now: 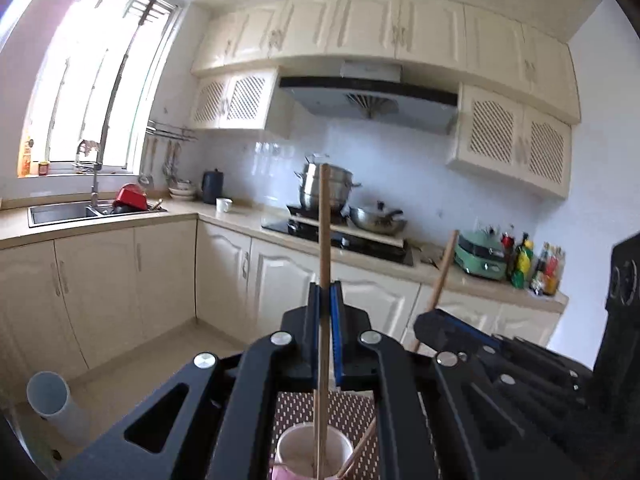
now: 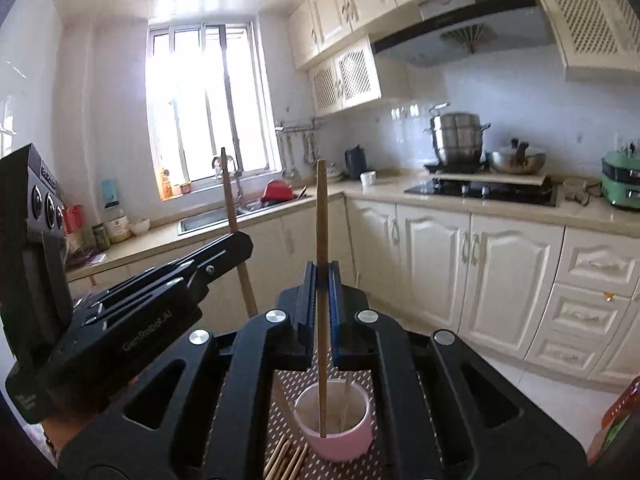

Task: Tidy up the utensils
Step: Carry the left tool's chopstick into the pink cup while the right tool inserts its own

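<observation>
My left gripper (image 1: 325, 288) is shut on a wooden chopstick (image 1: 323, 220) that stands upright. Its lower end reaches into a pink cup (image 1: 292, 454) below, which holds other chopsticks. Just to the right, my right gripper (image 1: 430, 320) holds a second chopstick (image 1: 445, 268). In the right wrist view, the right gripper (image 2: 322, 270) is shut on its upright chopstick (image 2: 320, 216), whose tip is inside the pink cup (image 2: 352, 448). The left gripper (image 2: 244, 246) is at the left with its chopstick (image 2: 230, 200). Several loose chopsticks (image 2: 286, 460) lie on the dotted mat (image 2: 288, 384) beside the cup.
Behind is a kitchen: a counter with a sink (image 1: 60, 212) and a red pot, a stove (image 1: 352, 236) with a steamer pot and a wok, a green appliance (image 1: 480, 254) and bottles. A white pipe (image 1: 52, 404) lies on the floor at lower left.
</observation>
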Tool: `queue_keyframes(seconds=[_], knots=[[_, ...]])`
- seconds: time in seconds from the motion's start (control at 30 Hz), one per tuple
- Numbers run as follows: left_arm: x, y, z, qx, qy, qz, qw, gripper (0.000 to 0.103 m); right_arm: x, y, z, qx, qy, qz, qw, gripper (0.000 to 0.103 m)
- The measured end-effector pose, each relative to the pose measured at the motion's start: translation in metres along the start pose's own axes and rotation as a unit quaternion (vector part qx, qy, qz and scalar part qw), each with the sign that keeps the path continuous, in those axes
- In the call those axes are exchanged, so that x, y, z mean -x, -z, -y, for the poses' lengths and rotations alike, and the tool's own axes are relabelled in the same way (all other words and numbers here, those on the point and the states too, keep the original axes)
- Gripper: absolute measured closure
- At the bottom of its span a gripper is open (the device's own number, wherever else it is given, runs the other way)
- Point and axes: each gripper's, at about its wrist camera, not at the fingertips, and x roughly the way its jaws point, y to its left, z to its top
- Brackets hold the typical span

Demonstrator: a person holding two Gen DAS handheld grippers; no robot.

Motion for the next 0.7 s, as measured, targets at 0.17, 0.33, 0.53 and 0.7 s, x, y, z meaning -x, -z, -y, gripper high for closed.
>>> queue_keyframes(seconds=[0.17, 0.33, 0.53, 0.7], knots=[[-0.02, 0.011, -0.007, 0.02, -0.015, -0.014, 0.9996, 0.097, -0.011, 0.009, 0.003, 0.002, 0.003, 0.007, 1.0, 0.097], [-0.035, 0.034, -0.012, 0.011, -0.015, -0.04, 0.999, 0.097, -0.02, 0.029, 0.001, 0.014, 0.01, -0.013, 1.0, 0.097], [-0.036, 0.056, -0.019, 0.005, -0.006, -0.059, 0.9982, 0.097, -0.022, 0.047, 0.007, 0.011, 0.012, -0.031, 0.999, 0.097], [-0.034, 0.07, -0.023, -0.005, -0.003, -0.071, 0.9975, 0.097, -0.019, 0.061, 0.009, 0.008, 0.017, -0.037, 0.999, 0.097]])
